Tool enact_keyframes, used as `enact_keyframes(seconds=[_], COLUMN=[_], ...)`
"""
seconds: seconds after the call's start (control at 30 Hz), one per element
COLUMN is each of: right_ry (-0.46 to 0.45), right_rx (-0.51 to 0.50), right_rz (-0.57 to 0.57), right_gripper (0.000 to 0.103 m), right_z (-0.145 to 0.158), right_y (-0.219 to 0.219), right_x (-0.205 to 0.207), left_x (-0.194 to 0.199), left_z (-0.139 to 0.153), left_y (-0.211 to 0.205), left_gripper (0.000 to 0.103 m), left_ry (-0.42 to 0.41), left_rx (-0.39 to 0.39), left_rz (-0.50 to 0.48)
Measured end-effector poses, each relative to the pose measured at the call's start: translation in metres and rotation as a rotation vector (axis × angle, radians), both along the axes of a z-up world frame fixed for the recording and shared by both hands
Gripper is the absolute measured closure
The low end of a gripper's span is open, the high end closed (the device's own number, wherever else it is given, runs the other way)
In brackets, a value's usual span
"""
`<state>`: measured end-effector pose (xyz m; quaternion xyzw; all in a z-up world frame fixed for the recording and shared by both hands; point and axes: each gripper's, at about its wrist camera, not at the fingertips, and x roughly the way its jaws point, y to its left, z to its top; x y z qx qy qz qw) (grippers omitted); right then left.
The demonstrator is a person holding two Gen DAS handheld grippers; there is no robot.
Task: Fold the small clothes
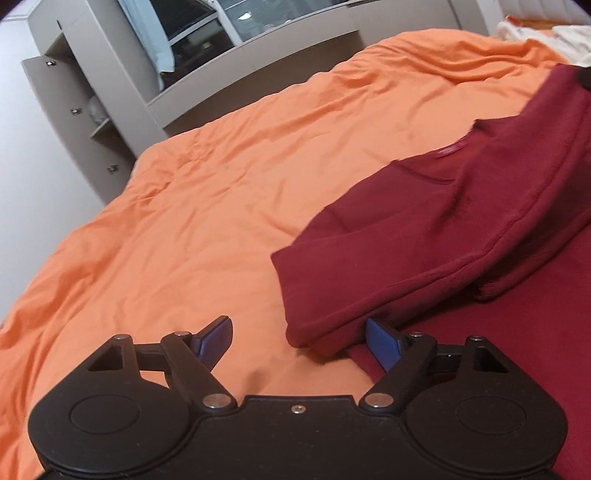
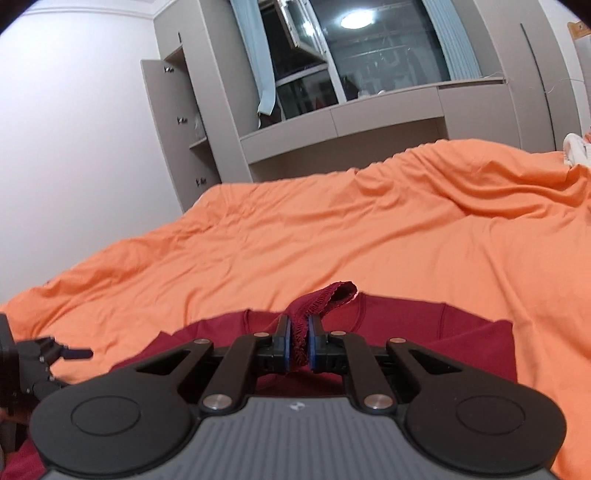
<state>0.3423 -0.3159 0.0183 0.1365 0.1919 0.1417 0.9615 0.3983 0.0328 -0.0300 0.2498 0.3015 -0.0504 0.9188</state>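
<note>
A dark red garment (image 1: 461,218) lies partly folded on the orange bedspread (image 1: 221,206), at the right of the left wrist view. My left gripper (image 1: 299,341) is open and empty; its right fingertip (image 1: 380,339) touches the folded edge of the garment. In the right wrist view my right gripper (image 2: 298,341) is shut on a bunched hem of the dark red garment (image 2: 406,325), lifted a little above the rest of the cloth. The left gripper also shows at the left edge of the right wrist view (image 2: 74,353).
The orange bedspread (image 2: 332,240) covers the whole bed. Grey cabinets and an open shelf unit (image 2: 192,122) stand behind the bed under a window (image 2: 369,55). White cloth (image 1: 546,33) lies at the far right corner of the bed.
</note>
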Motion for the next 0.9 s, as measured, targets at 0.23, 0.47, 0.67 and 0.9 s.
enact_keyframes(seconds=[0.23,0.47,0.67,0.9], right_ry=[0.013,0.069,0.296,0.307], right_rx=[0.014,-0.013,-0.073,-0.051], right_rz=[-0.005,0.007,0.033,0.044], right_gripper=[0.093,0.093,0.092,0.071], right_z=[-0.003,-0.014,-0.056,-0.062], right_y=[-0.007,-0.006,-0.004,-0.013], right_x=[0.003,0.007,0.017,0.014], left_x=[0.007,0.018,0.025,0.009], left_z=[-0.008,-0.006,-0.001,0.023], left_y=[0.007,0.02,0.047,0.072], left_gripper=[0.02,0.044,0.059,0.029], left_ry=[0.038,0.003,0.054,0.061], left_rx=[-0.014,-0.025,-0.144,-0.386], left_rz=[0.038,0.207,0.345,0.393])
